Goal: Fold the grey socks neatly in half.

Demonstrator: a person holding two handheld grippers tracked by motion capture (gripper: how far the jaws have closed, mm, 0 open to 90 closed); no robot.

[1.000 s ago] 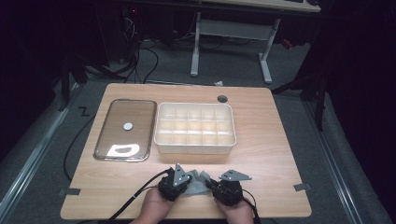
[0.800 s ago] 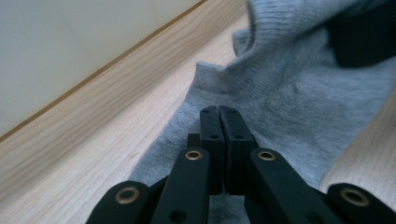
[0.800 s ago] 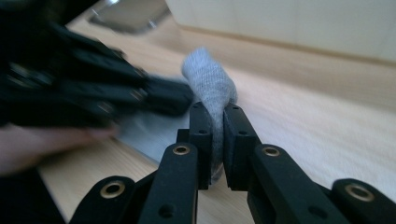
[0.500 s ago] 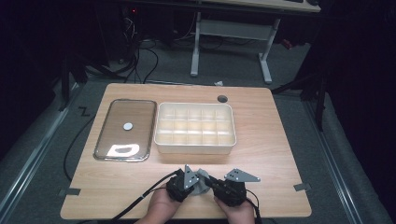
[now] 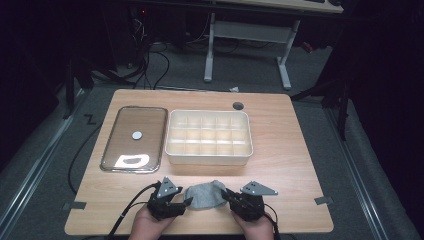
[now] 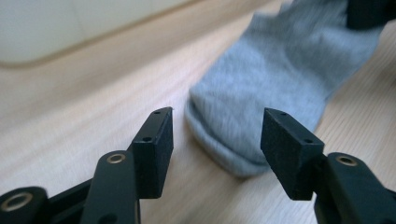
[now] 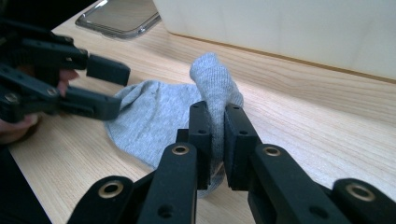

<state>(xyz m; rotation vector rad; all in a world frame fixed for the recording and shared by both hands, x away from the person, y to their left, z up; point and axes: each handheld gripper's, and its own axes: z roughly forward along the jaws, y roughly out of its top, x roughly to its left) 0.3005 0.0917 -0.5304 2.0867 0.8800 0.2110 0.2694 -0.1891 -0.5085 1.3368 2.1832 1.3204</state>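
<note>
Wooden table (image 5: 295,165) lies under both my tongs, wide and pale. Past my tongs, farther from me, sits a white box (image 5: 209,136) with many little squares inside, all bare as far as I can see. Beside it, out past my left tongs, lies a clear flat lid (image 5: 134,138) with a small round knob.

Between my two tongs lies a grey sock (image 5: 206,194), flat on the table, close to my edge.

My right tongs (image 7: 215,135) are pinched tight on one end of the sock, and a bit of cloth pokes up above the jaws. My left tongs (image 6: 215,140) are spread wide, with the other, rounded end of the sock just in front of them, not held yet.

I think I am getting hold of the sock by both ends. Next my left tongs need to slide forward over that round end and squeeze, low to the table, so the cloth does not slip out.
</note>
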